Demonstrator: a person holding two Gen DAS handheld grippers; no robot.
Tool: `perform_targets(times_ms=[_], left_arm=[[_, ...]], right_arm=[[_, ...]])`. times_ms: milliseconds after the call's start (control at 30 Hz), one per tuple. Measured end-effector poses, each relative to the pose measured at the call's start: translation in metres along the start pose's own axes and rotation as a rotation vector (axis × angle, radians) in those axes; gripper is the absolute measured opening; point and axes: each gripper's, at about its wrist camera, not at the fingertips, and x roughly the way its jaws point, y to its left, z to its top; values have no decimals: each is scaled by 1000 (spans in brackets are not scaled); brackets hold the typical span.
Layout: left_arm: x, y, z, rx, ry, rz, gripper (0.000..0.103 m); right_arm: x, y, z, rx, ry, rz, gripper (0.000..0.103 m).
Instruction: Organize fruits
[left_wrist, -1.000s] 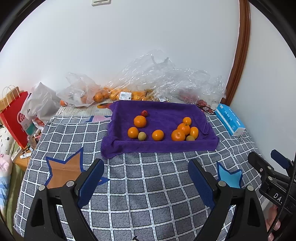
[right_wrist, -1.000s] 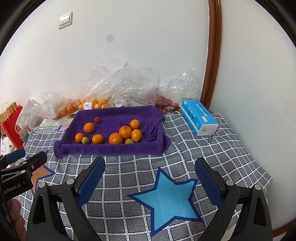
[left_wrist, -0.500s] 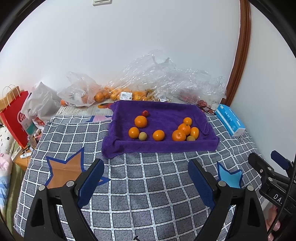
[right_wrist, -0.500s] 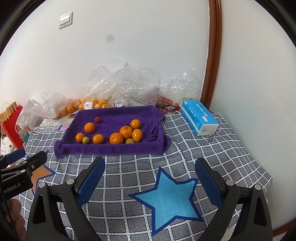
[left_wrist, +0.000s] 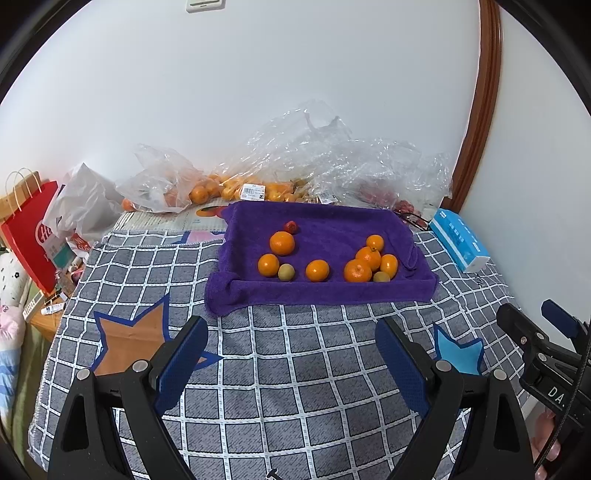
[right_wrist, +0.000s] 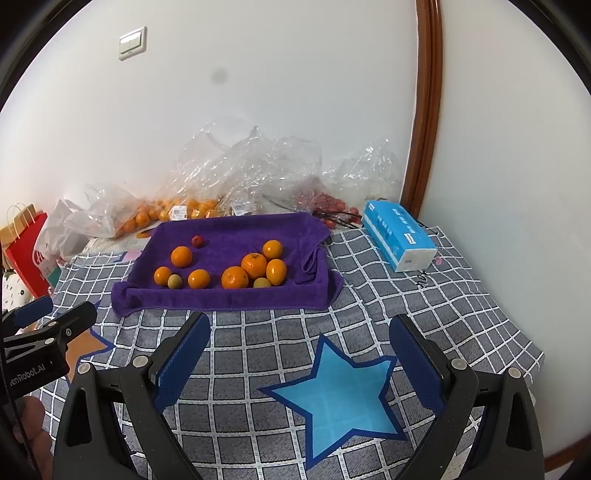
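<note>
Ahead of your left gripper (left_wrist: 291, 347), its jaws spread wide with nothing between them, a purple towel (left_wrist: 325, 291) lies on the checked cloth (left_wrist: 280, 369) that covers the bench. On the towel the fruit sits in two loose groups: to the left three oranges (left_wrist: 282, 243), a small greenish fruit (left_wrist: 286, 273) touching one of them, and a small red fruit (left_wrist: 291, 226) behind; to the right a tight cluster of oranges (left_wrist: 357, 270) with another greenish fruit (left_wrist: 381, 277) at its front. Clear plastic bags (left_wrist: 332, 162) holding more oranges lie along the wall behind, and a blue tissue pack (left_wrist: 460, 240) lies right of the towel. Your right gripper (left_wrist: 546, 325) shows at the right edge.

From the right wrist, your right gripper (right_wrist: 299, 350) is likewise wide and empty, above a blue star (right_wrist: 340, 395) on the cloth. The towel (right_wrist: 229, 299) lies ahead and to the left, the tissue pack (right_wrist: 399, 240) to its right. Your left gripper (right_wrist: 51, 321) shows at the left edge.
</note>
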Motion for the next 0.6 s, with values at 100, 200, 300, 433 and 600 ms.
perform_targets(times_ms=[100, 200, 300, 433, 600], left_arm=[[0, 0, 0, 0, 0, 3, 92], [0, 1, -1, -4, 3, -1, 92], [-1, 1, -1, 3, 2, -1, 92], [-1, 1, 0, 3, 3, 1, 92], [-1, 0, 1, 11, -6, 8, 92]], right_arm=[[0, 1, 0, 0, -1, 0, 97], [0, 1, 0, -2, 2, 0, 97], [0, 2, -1, 0, 2, 1, 97], [0, 2, -1, 1, 3, 2, 97], [1, 2, 0, 4, 1, 5, 97]])
